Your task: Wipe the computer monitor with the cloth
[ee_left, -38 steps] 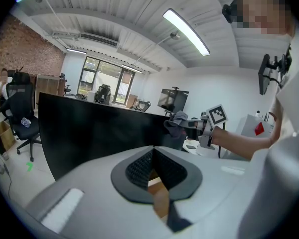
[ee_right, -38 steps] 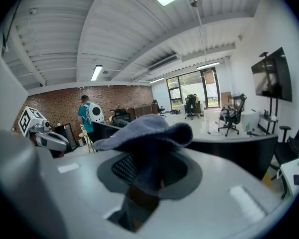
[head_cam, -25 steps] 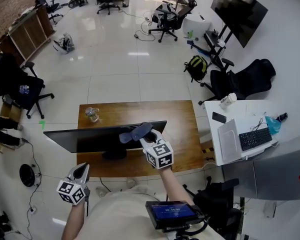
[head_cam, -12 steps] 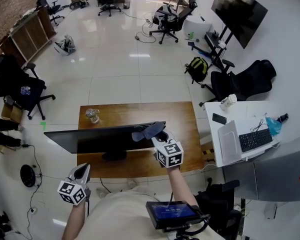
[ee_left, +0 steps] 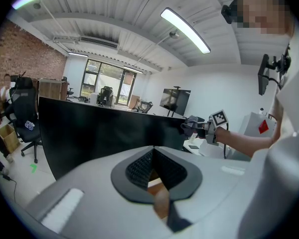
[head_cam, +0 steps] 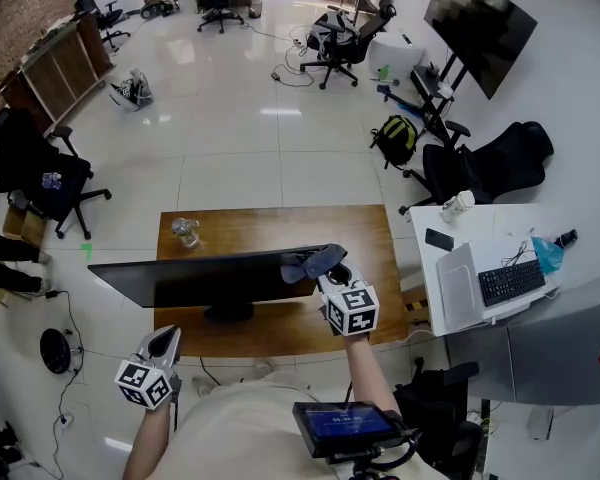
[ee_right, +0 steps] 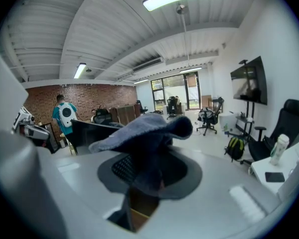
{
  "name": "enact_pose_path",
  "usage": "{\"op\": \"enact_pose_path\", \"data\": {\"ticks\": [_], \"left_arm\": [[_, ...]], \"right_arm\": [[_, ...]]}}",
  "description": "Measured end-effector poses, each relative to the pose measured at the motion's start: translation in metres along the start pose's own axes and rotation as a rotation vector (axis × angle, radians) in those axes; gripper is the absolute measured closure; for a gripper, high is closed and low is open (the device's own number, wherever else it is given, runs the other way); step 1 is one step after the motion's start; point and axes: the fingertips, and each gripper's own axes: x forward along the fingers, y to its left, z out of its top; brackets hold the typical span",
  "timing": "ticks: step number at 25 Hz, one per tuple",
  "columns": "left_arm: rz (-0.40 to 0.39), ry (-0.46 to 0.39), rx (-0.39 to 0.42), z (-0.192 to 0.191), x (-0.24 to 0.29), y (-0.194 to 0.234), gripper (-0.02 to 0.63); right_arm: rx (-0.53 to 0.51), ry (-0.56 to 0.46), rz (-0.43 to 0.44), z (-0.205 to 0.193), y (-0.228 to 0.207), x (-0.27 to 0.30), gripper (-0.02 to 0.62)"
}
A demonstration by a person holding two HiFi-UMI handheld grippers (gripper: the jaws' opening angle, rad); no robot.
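Note:
A wide black computer monitor (head_cam: 205, 276) stands on a wooden desk (head_cam: 360, 233), its dark screen (ee_left: 99, 133) facing me. My right gripper (head_cam: 330, 271) is shut on a grey-blue cloth (head_cam: 315, 261), which lies against the monitor's top right corner. In the right gripper view the cloth (ee_right: 144, 133) drapes over the jaws and hides the tips, with the monitor (ee_right: 92, 132) off to the left. My left gripper (head_cam: 161, 346) hangs low at the near left, in front of the desk, shut with nothing in it. The left gripper view shows the cloth (ee_left: 192, 126) at the screen's right end.
A clear plastic bottle (head_cam: 184, 230) stands at the desk's far left corner. A white table (head_cam: 470, 268) with a laptop, keyboard and phone sits to the right. Office chairs (head_cam: 40, 178) and a backpack (head_cam: 392, 133) stand on the tiled floor around.
My right gripper has slid the cloth to the right along the monitor's top edge, from about the middle to the right corner. The left gripper has stayed put.

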Motion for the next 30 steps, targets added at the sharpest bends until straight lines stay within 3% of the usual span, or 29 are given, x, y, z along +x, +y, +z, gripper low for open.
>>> {"op": "enact_pose_path", "data": {"ticks": [17,30], "left_arm": [[-0.01,0.006,-0.001,0.001,0.002,0.003,0.603],[-0.024,0.033,0.008,-0.003,0.01,-0.002,0.603]], "right_arm": [[0.011,0.006,-0.039,-0.01,-0.006,-0.002,0.5],[0.036,0.073,-0.061,-0.048,-0.016,0.006,0.5]]}}
